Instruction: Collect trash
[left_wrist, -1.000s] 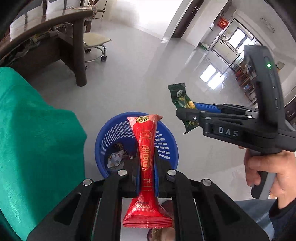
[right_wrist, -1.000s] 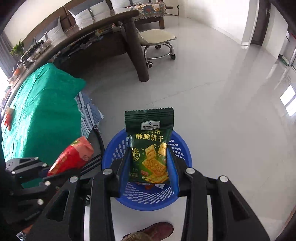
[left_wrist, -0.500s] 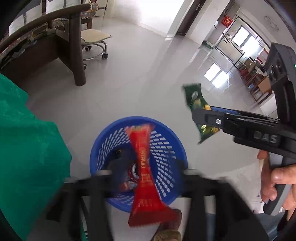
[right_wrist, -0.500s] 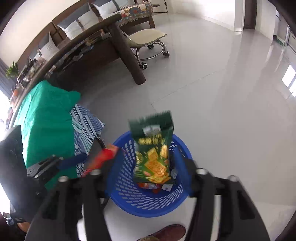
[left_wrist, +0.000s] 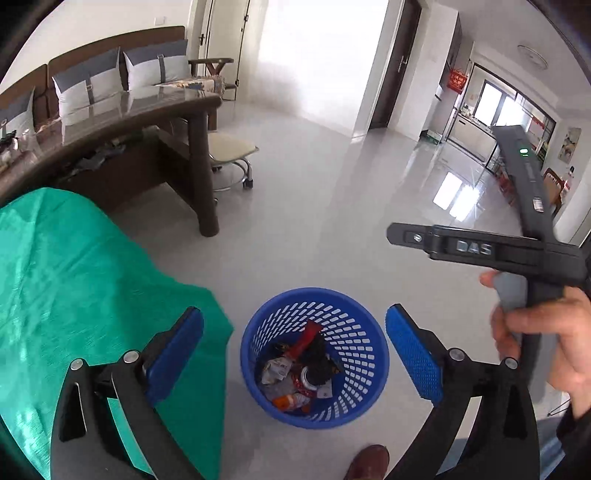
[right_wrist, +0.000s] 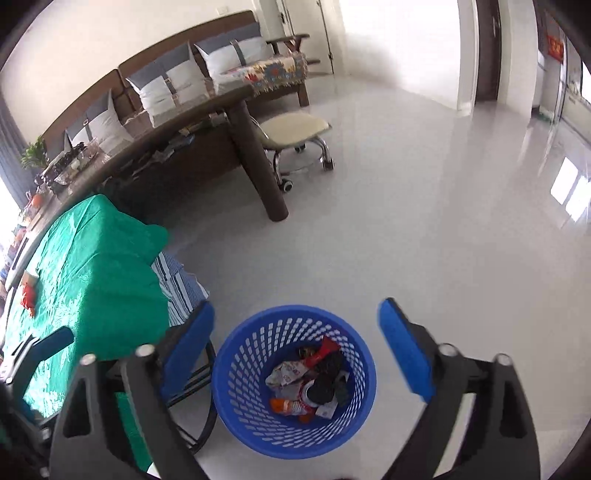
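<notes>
Only in the left wrist view: a hand at the right edge gripping the right gripper side-on, a brown shoe tip at the bottom edge. Only in the right wrist view: red scraps on the green cloth at far left, striped fabric beneath it. Blue basket low centre in both, standing on the pale floor, wrappers heaped inside; green packet hard to pick out among dark scraps, red packet leaning against the inner wall. Left gripper cut off by the lower edge. Against a second earlier: both sets of jaws just been opening, now spread wide, nothing between them; red and green packets gone from the pads, basket seen from higher
</notes>
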